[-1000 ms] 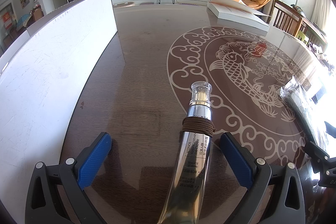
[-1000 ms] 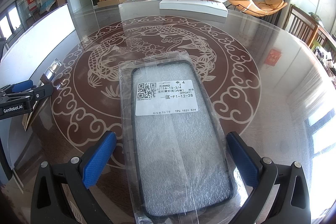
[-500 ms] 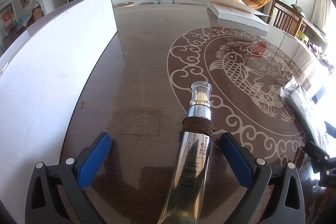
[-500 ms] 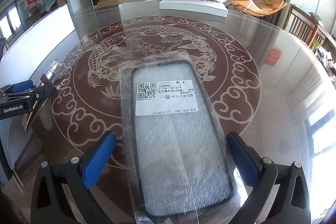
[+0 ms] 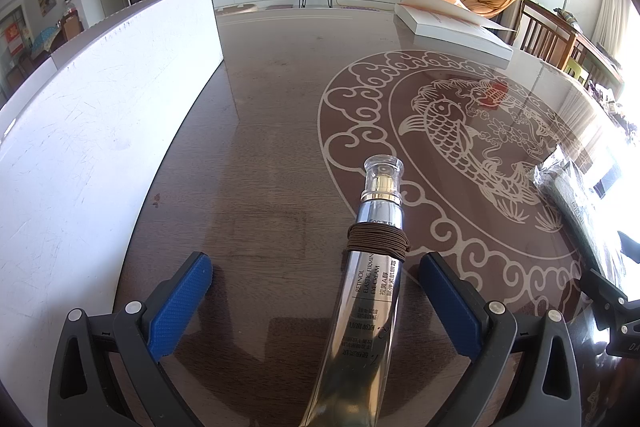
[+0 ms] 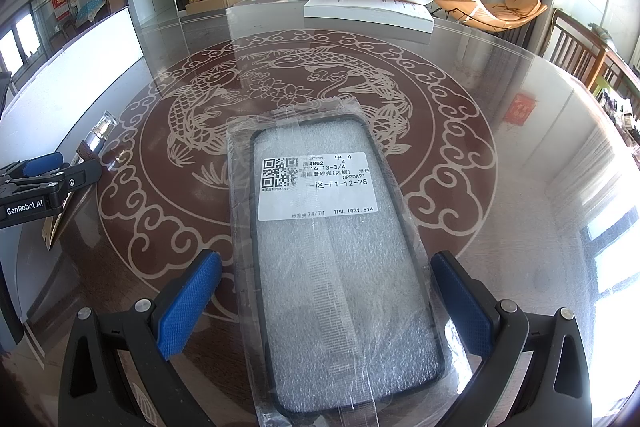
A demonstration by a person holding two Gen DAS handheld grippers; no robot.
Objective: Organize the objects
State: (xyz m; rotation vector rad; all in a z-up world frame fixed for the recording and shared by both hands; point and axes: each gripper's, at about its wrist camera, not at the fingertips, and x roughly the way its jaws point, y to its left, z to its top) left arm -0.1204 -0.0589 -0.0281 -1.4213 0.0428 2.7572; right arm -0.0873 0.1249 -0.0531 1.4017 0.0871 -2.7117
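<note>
A silver eye-cream tube (image 5: 370,303) is seen lying lengthwise on the glossy dark surface (image 5: 260,155), its clear cap pointing away from the left camera. A brown elastic band (image 5: 376,238) is wound around it just below the cap. The tube is placed between the blue pads of the left claw (image 5: 316,281), nearer the right-hand pad, and neither pad is touching it; the claw is spread wide.

In the right wrist view, a phone case sealed in a clear plastic bag (image 6: 340,267) is laid flat on the surface (image 6: 520,187), running away from the camera. A white label (image 6: 318,185) with a QR code and printed text is stuck on its upper half. The bag is flanked by the blue pads of the right claw (image 6: 326,297), which is likewise opened wide, with a gap on each side.

The bagged case can also be made out at the right edge of the left view (image 5: 576,199), well apart from the tube. The tube's cap (image 6: 102,131) and the left claw are visible at the left edge of the right view.

A round white pattern of fish and cloud scrolls (image 6: 296,95) is set into the surface, and the case is lying across its near part. A tall white board (image 5: 92,131) is standing along the left side, and a flat white box (image 6: 368,11) is resting at the far end.
</note>
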